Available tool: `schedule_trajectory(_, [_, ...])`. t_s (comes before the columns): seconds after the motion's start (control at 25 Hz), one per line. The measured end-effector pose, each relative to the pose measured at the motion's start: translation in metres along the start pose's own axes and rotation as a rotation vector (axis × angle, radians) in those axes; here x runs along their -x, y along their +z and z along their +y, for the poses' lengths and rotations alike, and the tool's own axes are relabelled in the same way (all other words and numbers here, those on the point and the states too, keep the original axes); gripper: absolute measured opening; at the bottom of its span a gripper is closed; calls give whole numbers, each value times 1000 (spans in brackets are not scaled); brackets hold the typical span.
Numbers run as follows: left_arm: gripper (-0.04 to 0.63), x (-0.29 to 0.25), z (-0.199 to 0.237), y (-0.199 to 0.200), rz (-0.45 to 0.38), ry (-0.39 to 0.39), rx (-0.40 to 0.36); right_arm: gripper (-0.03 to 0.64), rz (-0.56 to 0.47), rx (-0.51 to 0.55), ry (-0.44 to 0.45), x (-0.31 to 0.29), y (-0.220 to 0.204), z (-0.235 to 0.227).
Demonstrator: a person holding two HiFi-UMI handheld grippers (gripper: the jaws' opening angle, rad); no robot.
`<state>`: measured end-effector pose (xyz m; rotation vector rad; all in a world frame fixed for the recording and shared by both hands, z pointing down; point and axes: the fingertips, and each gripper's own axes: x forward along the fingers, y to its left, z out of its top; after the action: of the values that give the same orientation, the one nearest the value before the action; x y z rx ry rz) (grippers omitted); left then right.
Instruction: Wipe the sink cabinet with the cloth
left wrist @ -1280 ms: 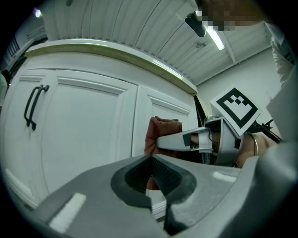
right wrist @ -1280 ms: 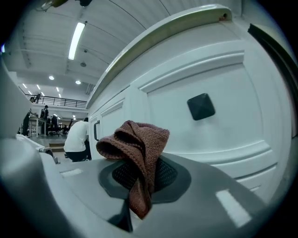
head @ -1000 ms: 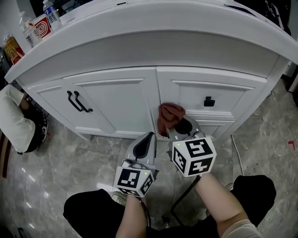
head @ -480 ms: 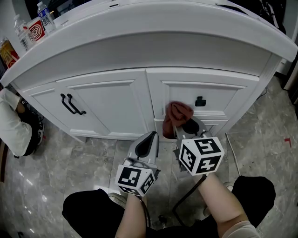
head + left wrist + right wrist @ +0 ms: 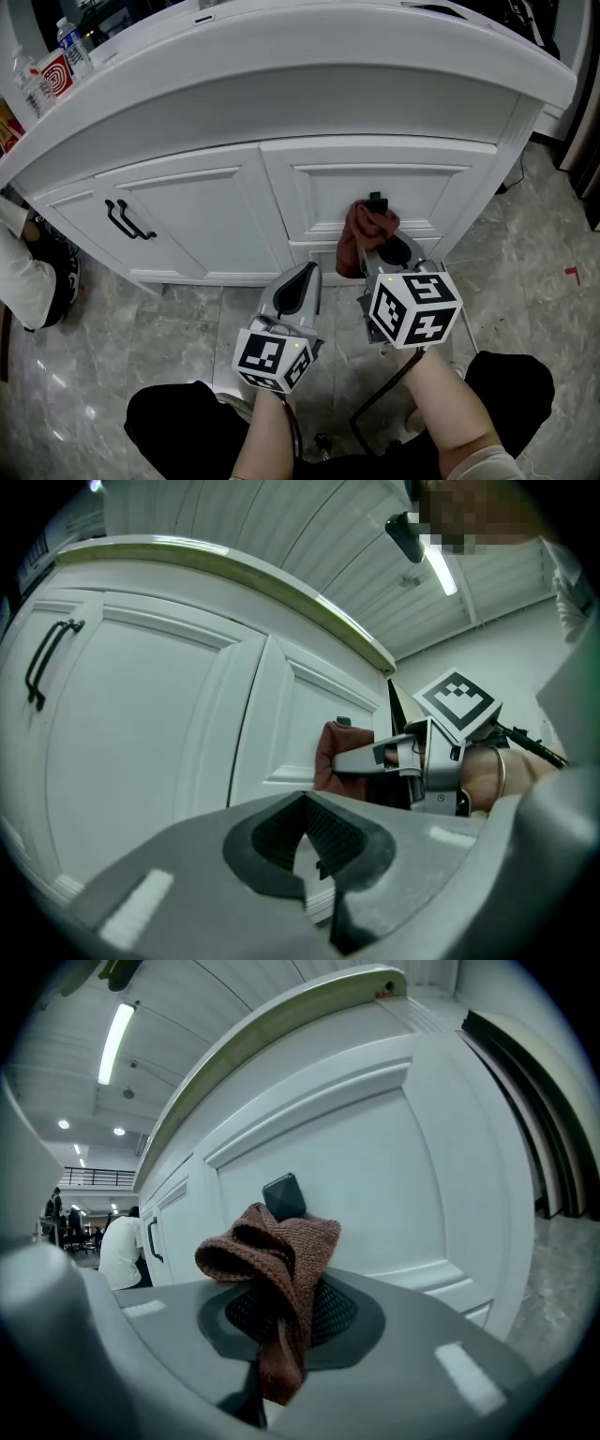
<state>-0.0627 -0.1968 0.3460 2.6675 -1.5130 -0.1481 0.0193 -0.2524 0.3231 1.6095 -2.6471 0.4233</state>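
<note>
The white sink cabinet (image 5: 281,178) fills the far side of the head view, with a door at left and drawer fronts at right. My right gripper (image 5: 377,251) is shut on a brown knitted cloth (image 5: 364,231), which presses against the drawer front just below its black knob (image 5: 377,202). In the right gripper view the cloth (image 5: 277,1269) bunches between the jaws in front of the knob (image 5: 284,1197). My left gripper (image 5: 294,286) hangs shut and empty, a little short of the cabinet, left of the right one. The left gripper view shows the cloth (image 5: 330,757) against the drawer.
Two black bar handles (image 5: 122,220) sit on the left cabinet door. Bottles and a box (image 5: 56,66) stand on the countertop at far left. A person in white (image 5: 19,272) crouches at the left edge. Grey marble floor (image 5: 122,347) lies below; my knees show at the bottom.
My right gripper has carried the cloth to the right and upward along the drawer front, now under the knob. The left gripper has barely moved.
</note>
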Motion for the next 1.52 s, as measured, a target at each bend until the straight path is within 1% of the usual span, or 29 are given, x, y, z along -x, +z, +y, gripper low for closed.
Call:
schedule_trajectory(0.12, [0,-5,-7,1,-3,-12,4,91,-4,47,-41,7,5,-14])
schedule_trajectory(0.2, [0,-8,-12,3,-8,-24,5,91,-9,54,-62,13,7,-23])
schedule_trajectory(0.44, [0,-17,-28,1,-9,-45,12,86,-36,22,-124,31,11,-54])
schedule_trajectory(0.64, [0,-23,-45,-9,4,-72,14,83,-63,22,-202,49,17,-88])
schedule_trajectory(0.76, [0,-25,-53,-13,15,-86,13,83,-59,26,-219,58,15,-99])
schedule_trajectory(0.88, [0,-28,-56,-12,10,-85,19,83,-53,25,-236,64,12,-106])
schedule_trajectory(1.12, [0,-29,-60,-16,12,-95,17,81,-60,-8,-338,82,8,-135])
schedule_trajectory(1.16, [0,-27,-59,-17,15,-91,18,81,-66,-15,-336,83,8,-134])
schedule_trajectory(1.24, [0,-23,-53,-17,16,-76,19,81,-82,-32,-301,83,10,-124])
schedule_trajectory(1.36, [0,-14,-35,-17,13,-41,10,81,-99,-7,-235,74,12,-100])
schedule_trajectory(1.44, [0,-7,-22,-21,14,-19,13,81,-80,13,-201,65,0,-83])
schedule_trajectory(1.52, [0,2,-12,-27,23,-6,17,81,-37,-6,-162,53,-21,-63])
